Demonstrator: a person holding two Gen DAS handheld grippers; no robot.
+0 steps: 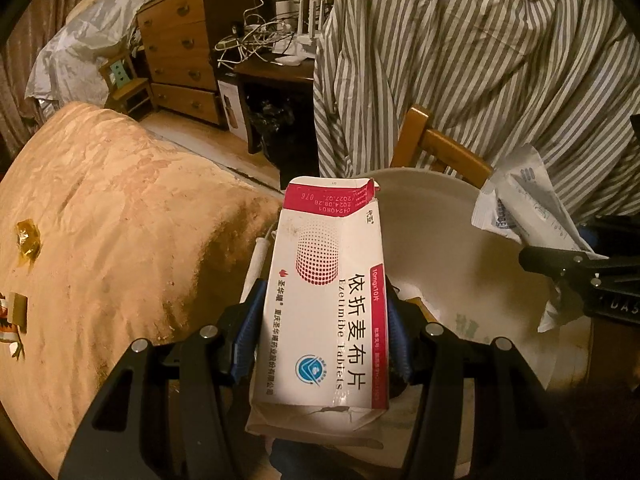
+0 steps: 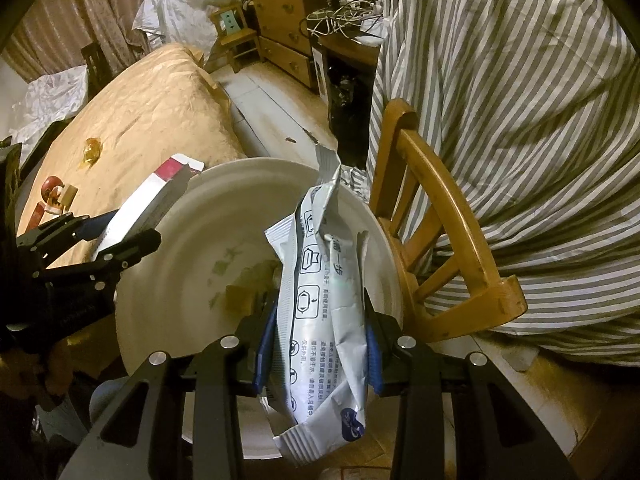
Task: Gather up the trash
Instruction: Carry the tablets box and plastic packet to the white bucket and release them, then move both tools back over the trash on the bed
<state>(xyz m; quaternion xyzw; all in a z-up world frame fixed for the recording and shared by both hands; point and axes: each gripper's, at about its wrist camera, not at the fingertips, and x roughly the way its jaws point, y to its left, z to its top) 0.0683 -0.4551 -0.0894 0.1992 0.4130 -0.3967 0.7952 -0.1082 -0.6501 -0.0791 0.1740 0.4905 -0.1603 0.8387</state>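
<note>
**Trash in both grippers, poised over the white basin**

Trash is what I have in each tool. My left gripper (image 1: 326,344) is clamped on a white and magenta cardboard medicine box (image 1: 326,300), pinched across its narrow sides by the blue pads (image 1: 248,332). I hold it low on its length, so the torn-open end points forward over the rim of the big round white plastic basin (image 1: 432,216). That grip keeps the box rigid and lets it fall clear when I let go.

My right gripper (image 2: 318,344) is squeezed around a crumpled silver-white printed foil pouch (image 2: 326,292). The pouch is soft, so the fingers bite into its middle and both ends flop free; its upper end hangs above the basin (image 2: 192,280), which I judge to be the collection vessel. A few scraps already lie at its bottom, though I cannot tell what they are.

Both pieces hang over or at the basin's edge, so I think the release is the step in hand.

Further out, more trash waits on the tan cloth-covered table (image 1: 120,200): an amber crumpled wrapper (image 1: 27,240) and some small pieces near the edge. A wooden chair (image 2: 440,240) stands just behind the basin, draped with grey-and-white striped fabric (image 2: 520,100), which I should avoid snagging.
</note>
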